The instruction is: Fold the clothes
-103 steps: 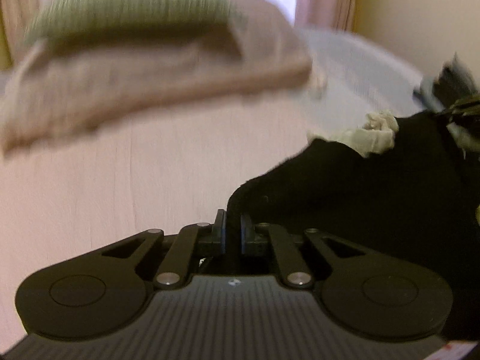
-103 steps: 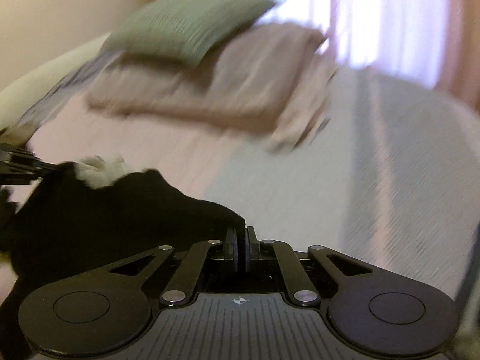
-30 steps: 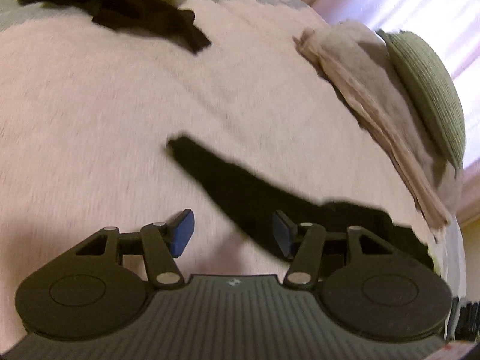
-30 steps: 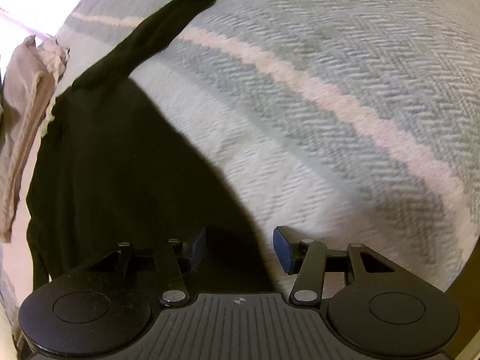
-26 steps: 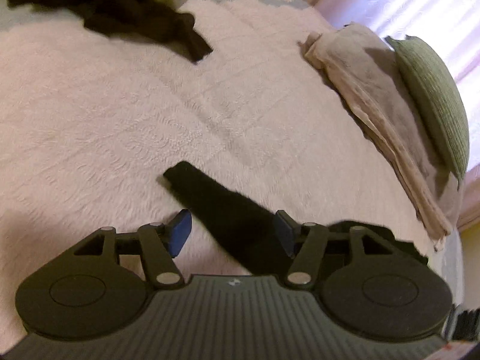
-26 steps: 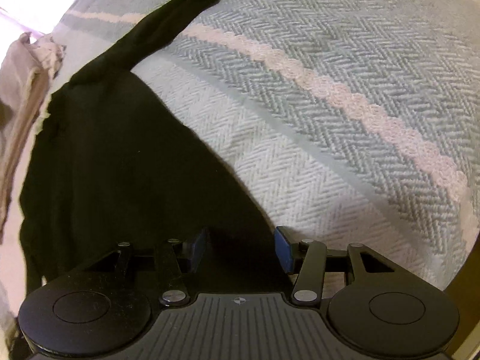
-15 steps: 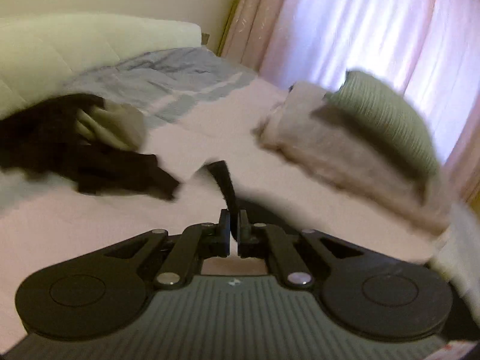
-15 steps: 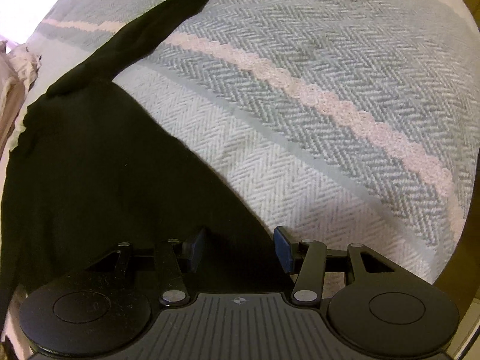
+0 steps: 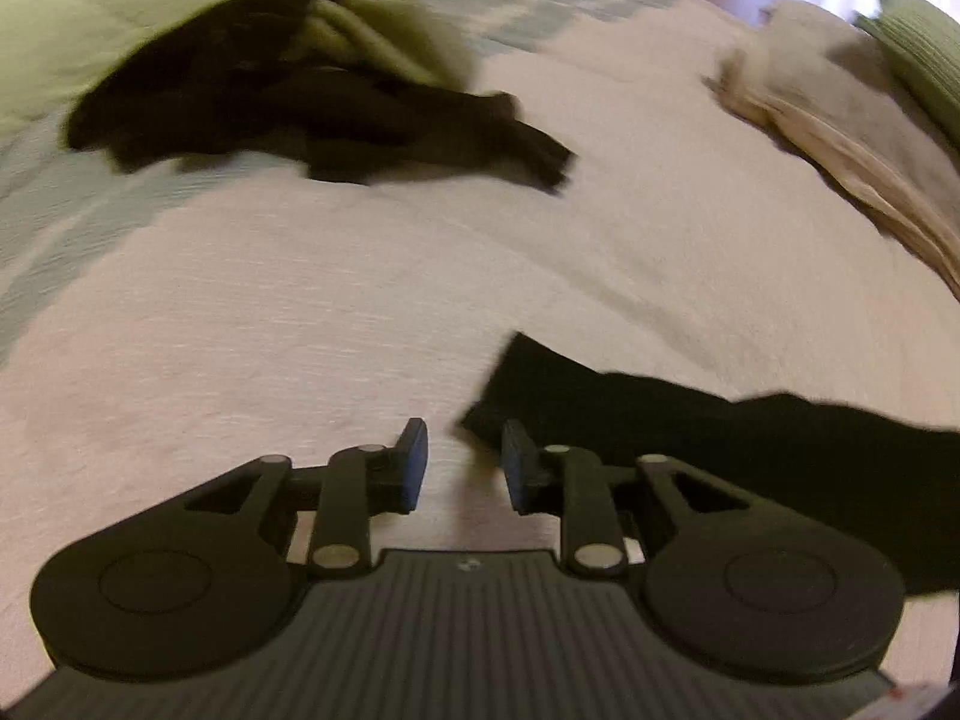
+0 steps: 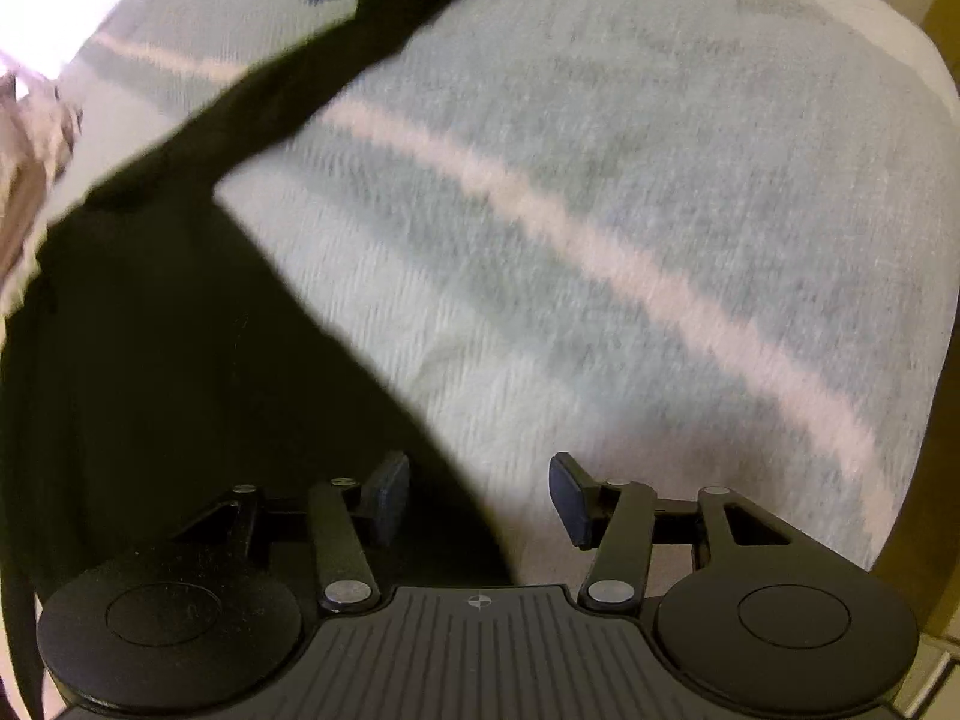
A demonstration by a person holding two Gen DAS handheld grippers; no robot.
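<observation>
A black long-sleeved garment (image 10: 150,360) lies spread on the bed. One sleeve (image 10: 312,78) runs off to the far top of the right wrist view. My right gripper (image 10: 479,495) is open and low over the garment's edge, its left finger above black cloth and its right finger above the bedspread. In the left wrist view the other sleeve (image 9: 660,420) lies flat on the pink sheet, its cuff just ahead of the right finger. My left gripper (image 9: 465,465) is open, with nothing held.
A heap of black and olive clothes (image 9: 288,84) sits at the far left of the bed. A folded beige blanket (image 9: 840,120) and a green pillow (image 9: 918,42) lie at the far right. The grey herringbone bedspread (image 10: 630,210) ends at the bed's right edge.
Half a second ago my left gripper was shut on the sleeve and raised. Now it is open and the sleeve lies on the sheet. My right gripper stays open over the garment's edge.
</observation>
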